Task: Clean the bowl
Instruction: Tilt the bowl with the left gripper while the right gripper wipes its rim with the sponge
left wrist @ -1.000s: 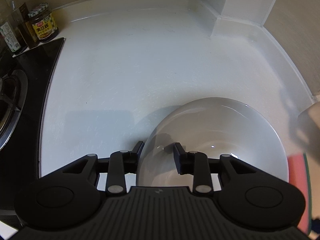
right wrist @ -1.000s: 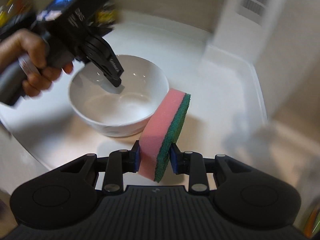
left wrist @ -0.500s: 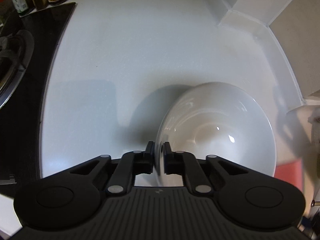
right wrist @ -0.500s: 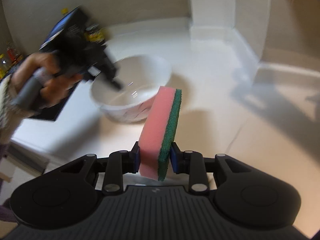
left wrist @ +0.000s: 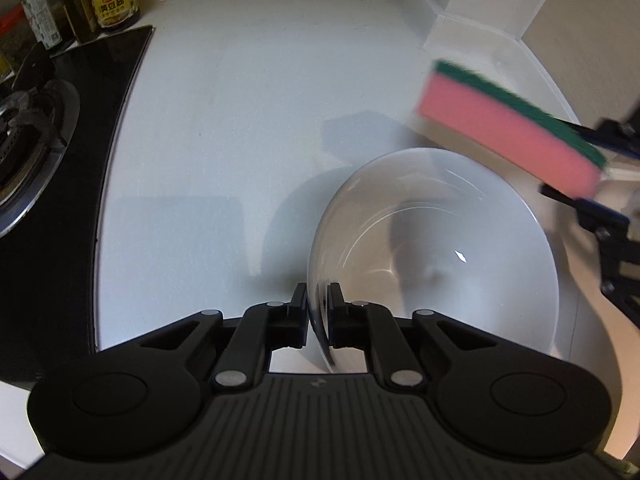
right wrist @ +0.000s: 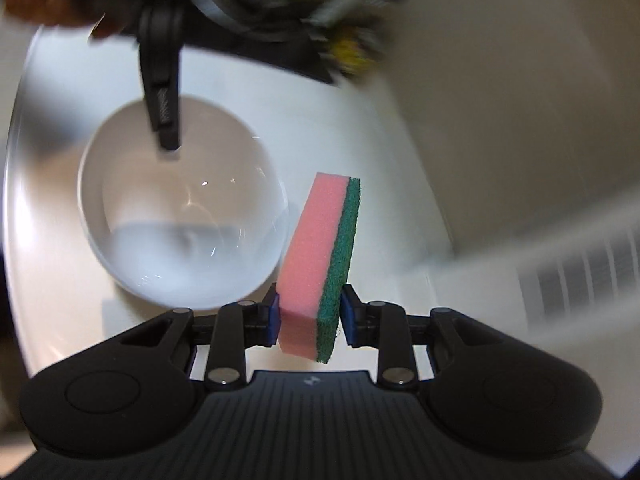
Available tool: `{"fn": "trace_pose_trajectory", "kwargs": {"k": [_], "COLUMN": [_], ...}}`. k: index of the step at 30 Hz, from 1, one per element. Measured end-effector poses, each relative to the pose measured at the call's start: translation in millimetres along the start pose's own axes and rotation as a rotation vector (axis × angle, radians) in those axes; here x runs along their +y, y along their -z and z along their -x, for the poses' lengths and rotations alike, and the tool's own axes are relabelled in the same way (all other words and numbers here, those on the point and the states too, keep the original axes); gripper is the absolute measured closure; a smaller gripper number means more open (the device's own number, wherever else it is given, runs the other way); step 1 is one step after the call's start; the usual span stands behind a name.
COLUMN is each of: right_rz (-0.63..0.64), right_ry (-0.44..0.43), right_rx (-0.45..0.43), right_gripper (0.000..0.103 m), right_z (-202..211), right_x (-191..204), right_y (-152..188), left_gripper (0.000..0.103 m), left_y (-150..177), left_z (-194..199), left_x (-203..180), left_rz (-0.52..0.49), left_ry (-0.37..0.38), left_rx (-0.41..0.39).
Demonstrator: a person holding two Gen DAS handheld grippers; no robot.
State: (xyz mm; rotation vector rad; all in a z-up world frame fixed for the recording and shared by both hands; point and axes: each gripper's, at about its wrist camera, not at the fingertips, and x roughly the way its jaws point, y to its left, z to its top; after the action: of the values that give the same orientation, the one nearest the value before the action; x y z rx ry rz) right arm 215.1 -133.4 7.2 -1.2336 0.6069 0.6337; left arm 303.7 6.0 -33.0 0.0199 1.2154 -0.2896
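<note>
Two tools busy: left tool pinches bowl rim; right tool clamps sponge, bowl lying frame-left of it.

You are in a home kitchen. The white table runs into a corner with a raised white edge. On your left, a black glass hob is set into it, with a gas burner and its metal ring. Behind the hob stand a labelled jar and some bottles. A bowl and sponge fit the same setting.
</note>
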Motion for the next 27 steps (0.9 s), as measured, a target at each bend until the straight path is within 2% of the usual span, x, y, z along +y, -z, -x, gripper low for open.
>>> {"fn": "trace_pose_trajectory", "kwargs": {"k": [2, 6, 9, 17, 22, 27], "right_rz": [0.114, 0.239, 0.174, -0.007, -0.085, -0.153], "right_ry": [-0.025, -0.027, -0.028, 0.05, 0.023, -0.047], "right_rx": [-0.007, 0.021, 0.063, 0.167, 0.166, 0.122], "right_gripper": [0.077, 0.077, 0.077, 0.077, 0.077, 0.077], "right_z": [-12.2, -18.5, -3.9, 47.1, 83.8, 113.2], "right_x": [0.9, 13.5, 22.9, 71.4, 99.2, 97.8], "right_y": [-8.9, -13.0, -8.4, -1.1, -5.7, -10.2], "left_gripper": [0.096, 0.095, 0.094, 0.086, 0.083, 0.084], "left_y": [-1.6, -6.6, -6.4, -9.7, -8.9, -9.8], "left_z": [-0.5, -2.6, -4.0, -5.4, -4.9, -5.2], "left_x": [2.7, 5.7, 4.9, 5.0, 1.7, 3.8], "left_rz": [0.003, 0.025, 0.036, 0.051, 0.056, 0.057], "left_ry": [0.009, 0.024, 0.027, 0.018, 0.001, 0.007], "left_rx": [-0.001, -0.01, -0.015, -0.025, -0.031, -0.028]}}
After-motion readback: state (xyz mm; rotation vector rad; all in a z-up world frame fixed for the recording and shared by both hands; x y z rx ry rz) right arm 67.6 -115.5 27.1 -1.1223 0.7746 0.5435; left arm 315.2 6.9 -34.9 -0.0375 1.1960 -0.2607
